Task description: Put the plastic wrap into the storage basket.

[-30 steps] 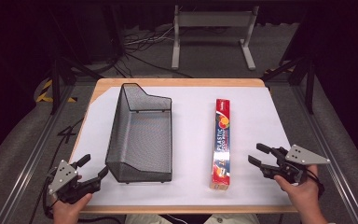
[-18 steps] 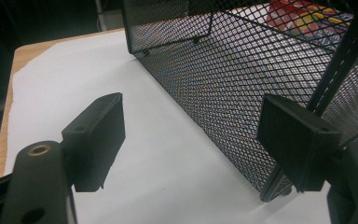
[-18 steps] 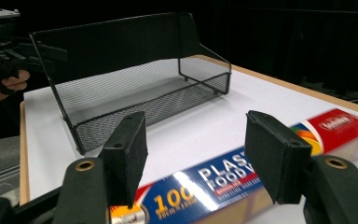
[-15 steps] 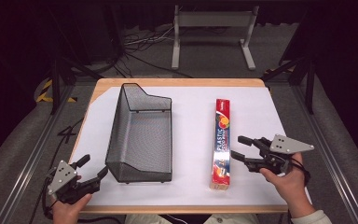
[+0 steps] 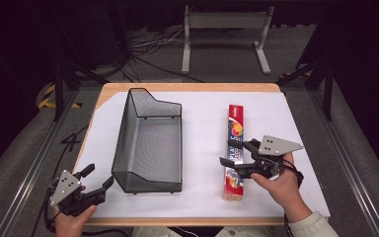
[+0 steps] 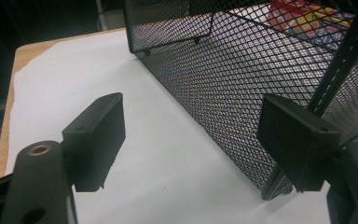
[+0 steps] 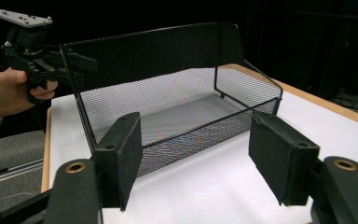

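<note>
The right claw (image 5: 234, 160) is held wide open over the near half of the plastic wrap box (image 5: 233, 148), with nothing gripped; in the right gripper view both pads (image 7: 121, 156) stand well apart with only white paper and the wire mesh basket (image 7: 177, 98) seen beyond them. The box lies lengthwise on the paper-covered counter (image 5: 202, 197), to the right of the basket (image 5: 150, 143) and apart from it. The left claw (image 5: 93, 183) is also open and empty, parked at the counter's near left corner just beside the basket's near corner (image 6: 279, 186).

The step in hand is judged to be a pickup of the box, probably for placing in the basket. For a good grasp, the jaws are best lowered astride the box's narrow width, square to its long sides, so that both pads meet flat cardboard. A grip nearer the middle of its length would be preferred, since a long light box held near one end is likely to droop or swing. Closing should be gentle, as thin cardboard may crush.
</note>
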A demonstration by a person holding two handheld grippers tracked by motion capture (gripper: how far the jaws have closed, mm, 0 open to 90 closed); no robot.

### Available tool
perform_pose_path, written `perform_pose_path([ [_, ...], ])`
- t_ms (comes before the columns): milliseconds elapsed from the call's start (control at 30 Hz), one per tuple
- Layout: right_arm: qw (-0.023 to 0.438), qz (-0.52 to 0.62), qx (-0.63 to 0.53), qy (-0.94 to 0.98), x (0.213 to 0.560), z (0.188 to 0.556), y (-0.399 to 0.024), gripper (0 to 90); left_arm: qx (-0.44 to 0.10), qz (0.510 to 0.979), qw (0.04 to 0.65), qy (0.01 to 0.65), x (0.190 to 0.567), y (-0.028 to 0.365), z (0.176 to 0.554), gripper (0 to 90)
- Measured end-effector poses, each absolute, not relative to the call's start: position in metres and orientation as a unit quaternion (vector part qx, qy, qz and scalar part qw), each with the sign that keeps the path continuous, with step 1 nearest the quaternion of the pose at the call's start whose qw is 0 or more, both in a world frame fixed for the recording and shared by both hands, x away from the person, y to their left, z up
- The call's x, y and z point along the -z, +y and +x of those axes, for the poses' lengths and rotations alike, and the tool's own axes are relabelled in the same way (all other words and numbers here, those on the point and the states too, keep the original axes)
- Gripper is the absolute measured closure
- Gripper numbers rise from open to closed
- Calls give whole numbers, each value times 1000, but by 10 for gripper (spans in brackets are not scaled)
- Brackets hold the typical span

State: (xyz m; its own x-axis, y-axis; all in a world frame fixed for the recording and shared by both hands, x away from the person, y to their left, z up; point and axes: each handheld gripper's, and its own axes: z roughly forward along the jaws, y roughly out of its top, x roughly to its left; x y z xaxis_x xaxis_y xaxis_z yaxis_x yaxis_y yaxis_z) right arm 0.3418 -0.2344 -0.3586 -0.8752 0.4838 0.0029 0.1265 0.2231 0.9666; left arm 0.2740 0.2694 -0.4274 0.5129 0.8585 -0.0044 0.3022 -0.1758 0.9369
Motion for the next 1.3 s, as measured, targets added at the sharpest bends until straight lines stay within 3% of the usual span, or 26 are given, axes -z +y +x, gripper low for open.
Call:
perform_pose_path([
  [167, 124, 204, -580, 779, 362, 342, -223, 374, -282, 713, 495, 408, 427, 270, 274, 243],
  [267, 120, 204, -561, 793, 365, 341, -218, 430, -282, 713, 496, 408, 427, 270, 274, 243],
  [367, 108, 211, -537, 810, 369, 340, -215, 538, -282, 712, 496, 409, 427, 270, 274, 243],
  [467, 104, 219, -510, 825, 372, 337, -213, 740, -283, 712, 495, 409, 427, 270, 274, 244],
  [633, 96, 214, -468, 852, 378, 336, -206, 893, -283, 712, 495, 410, 428, 270, 274, 245],
  [1300, 44, 215, -318, 922, 395, 335, -179, 900, -284, 712, 493, 411, 428, 270, 274, 247],
])
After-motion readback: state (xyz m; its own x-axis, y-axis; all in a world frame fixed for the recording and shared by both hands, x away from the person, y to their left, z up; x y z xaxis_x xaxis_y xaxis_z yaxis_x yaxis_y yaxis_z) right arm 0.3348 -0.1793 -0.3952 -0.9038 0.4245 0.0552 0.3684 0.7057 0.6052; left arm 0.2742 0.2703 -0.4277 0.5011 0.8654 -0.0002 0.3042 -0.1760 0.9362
